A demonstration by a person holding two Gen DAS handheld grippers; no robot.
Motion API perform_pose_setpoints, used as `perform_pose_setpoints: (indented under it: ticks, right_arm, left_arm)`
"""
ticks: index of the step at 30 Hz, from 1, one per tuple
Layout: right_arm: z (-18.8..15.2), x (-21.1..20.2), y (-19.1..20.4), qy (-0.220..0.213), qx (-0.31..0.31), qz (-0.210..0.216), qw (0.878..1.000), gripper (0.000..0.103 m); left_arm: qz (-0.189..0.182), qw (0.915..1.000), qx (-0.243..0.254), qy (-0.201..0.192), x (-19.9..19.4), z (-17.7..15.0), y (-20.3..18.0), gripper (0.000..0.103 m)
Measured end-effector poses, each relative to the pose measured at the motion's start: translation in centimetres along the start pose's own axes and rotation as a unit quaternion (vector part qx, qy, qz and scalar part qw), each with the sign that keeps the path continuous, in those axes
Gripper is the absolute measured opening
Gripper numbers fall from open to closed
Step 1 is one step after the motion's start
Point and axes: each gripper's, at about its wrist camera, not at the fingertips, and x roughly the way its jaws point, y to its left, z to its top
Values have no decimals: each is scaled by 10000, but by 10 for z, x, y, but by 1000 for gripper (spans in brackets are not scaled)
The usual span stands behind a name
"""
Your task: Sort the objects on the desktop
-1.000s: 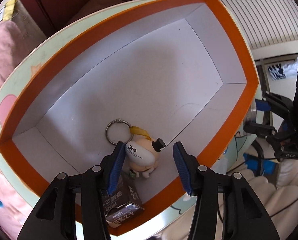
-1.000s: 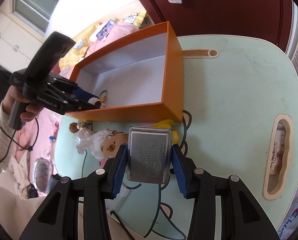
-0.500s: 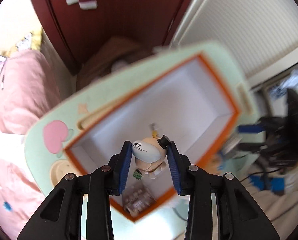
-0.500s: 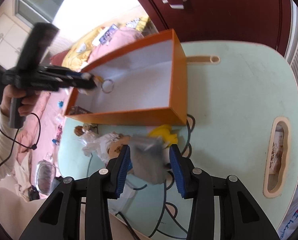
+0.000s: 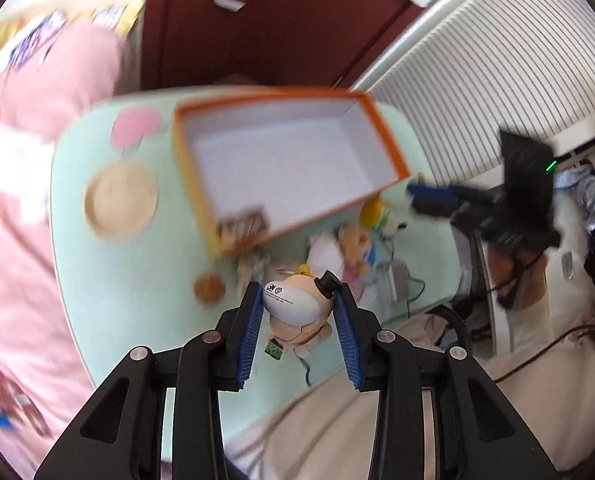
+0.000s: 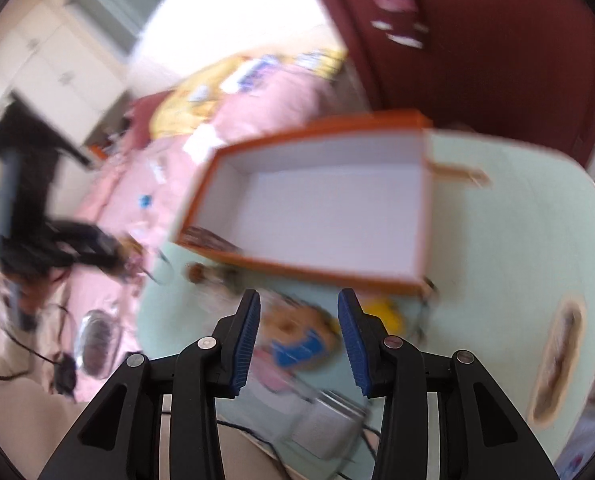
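Left wrist view: you have lifted the small cream duck-like toy figure out of the orange cardboard box; your left gripper clenches it above the mint-green table, undoing sorting. Right wrist view: your right gripper now hangs released; the silver metal tin lies at 6 o'clock on the table, pink bedding at 11.

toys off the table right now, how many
1: the round toy figure is clamped between the left gripper fingers above the table. The others lie blurred beside the orange box; some may be hidden.
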Motion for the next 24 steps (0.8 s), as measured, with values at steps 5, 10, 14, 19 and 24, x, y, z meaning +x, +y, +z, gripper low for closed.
perform_pose_setpoints:
  ticks: [5, 10, 14, 19, 24]
  right_arm:
    - [50, 35, 58, 648, -1014, 535, 9913, 41]
    - [80, 107, 100, 1449, -1593, 294, 9761, 41]
    - [86, 149, 104, 1986, -1532, 258, 9677, 41]
    - [99, 157, 67, 1876, -927, -150, 9777, 45]
    - [107, 141, 53, 1737, -670, 140, 9824, 44]
  left_arm:
    - [108, 9986, -509, -29, 28, -18, 26, 38]
    - [187, 9972, -720, 36, 55, -22, 29, 51]
    - [-7, 9951, -901, -411, 48, -27, 36, 64]
    - [-63, 9937, -969, -568, 45, -28, 50, 64]
    - [-174, 9924, -1056, -615, 47, -27, 58, 64]
